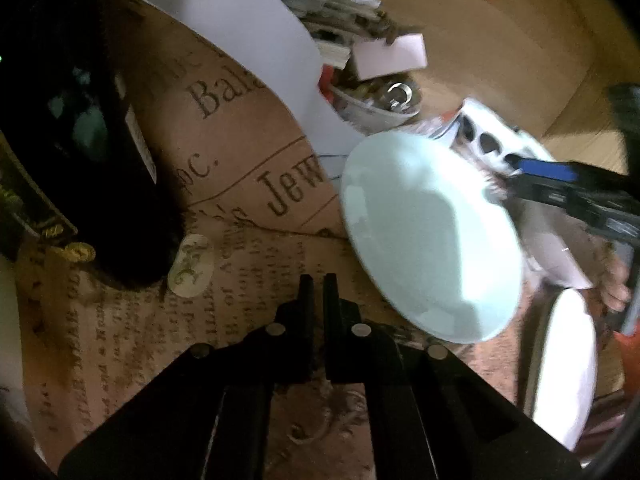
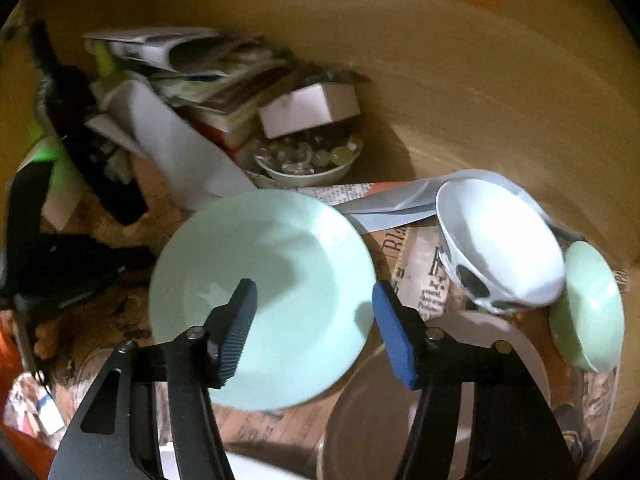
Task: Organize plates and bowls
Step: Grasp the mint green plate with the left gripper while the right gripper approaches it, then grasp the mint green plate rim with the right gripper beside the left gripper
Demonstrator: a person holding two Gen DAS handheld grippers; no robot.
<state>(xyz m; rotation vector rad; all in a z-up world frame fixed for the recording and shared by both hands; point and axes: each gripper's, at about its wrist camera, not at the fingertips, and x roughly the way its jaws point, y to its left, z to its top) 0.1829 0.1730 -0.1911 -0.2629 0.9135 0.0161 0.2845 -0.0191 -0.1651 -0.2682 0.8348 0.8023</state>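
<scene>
A pale mint plate (image 2: 264,292) lies on the newspaper-print tablecloth (image 2: 420,264); in the left wrist view it (image 1: 428,236) sits to the right. My right gripper (image 2: 314,328) is open, its jaws wide apart over the plate's near edge, and holds nothing. It shows in the left wrist view as a black and blue tool (image 1: 560,184) beyond the plate. My left gripper (image 1: 318,292) is shut and empty above the cloth, left of the plate. A white bowl with black spots (image 2: 500,244) stands at right. A small mint bowl (image 2: 588,308) leans beside it. A white plate (image 1: 568,364) lies at lower right.
A dark bottle (image 1: 100,152) lies at left. A bowl of small shiny items (image 2: 308,160) stands at the back with a stack of books and papers (image 2: 208,76) and a white box (image 2: 308,112). A clear glass bowl (image 2: 400,400) sits under my right gripper.
</scene>
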